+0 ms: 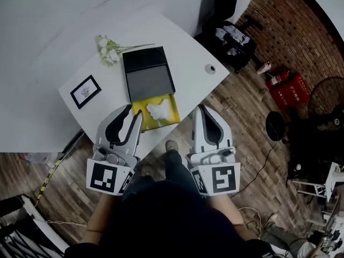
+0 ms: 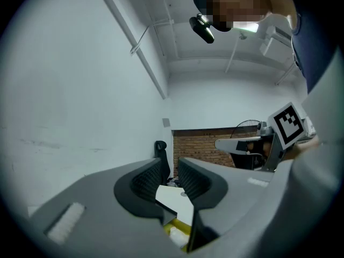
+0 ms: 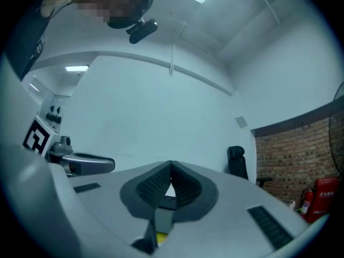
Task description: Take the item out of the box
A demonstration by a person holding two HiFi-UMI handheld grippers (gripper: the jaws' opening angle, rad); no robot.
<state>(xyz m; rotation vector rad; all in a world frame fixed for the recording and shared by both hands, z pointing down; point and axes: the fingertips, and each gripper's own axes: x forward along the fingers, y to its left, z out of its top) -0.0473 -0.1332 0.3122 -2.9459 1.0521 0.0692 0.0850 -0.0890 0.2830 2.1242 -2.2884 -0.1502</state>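
On the white table (image 1: pixel 54 52) lies a flat box whose dark grey lid (image 1: pixel 149 71) covers its far part. The near part shows a yellow tray (image 1: pixel 171 117) with a white item (image 1: pixel 159 109) in it. My left gripper (image 1: pixel 133 114) reaches the tray's near left corner, jaws apart with nothing between them. In the left gripper view the left gripper (image 2: pixel 173 168) stands above a strip of yellow tray (image 2: pixel 180 229). To the right of the box, my right gripper (image 1: pixel 198 110) hangs past the table edge. The right gripper (image 3: pixel 171 166) has its tips touching and is empty.
A sprig of white flowers (image 1: pixel 107 50) and a small black-framed picture (image 1: pixel 86 91) lie left of the box. A small round fitting (image 1: pixel 210 69) sits near the table's right edge. On the wooden floor are a black bag (image 1: pixel 231 36), a red canister (image 1: pixel 287 87) and a fan (image 1: pixel 328 95).
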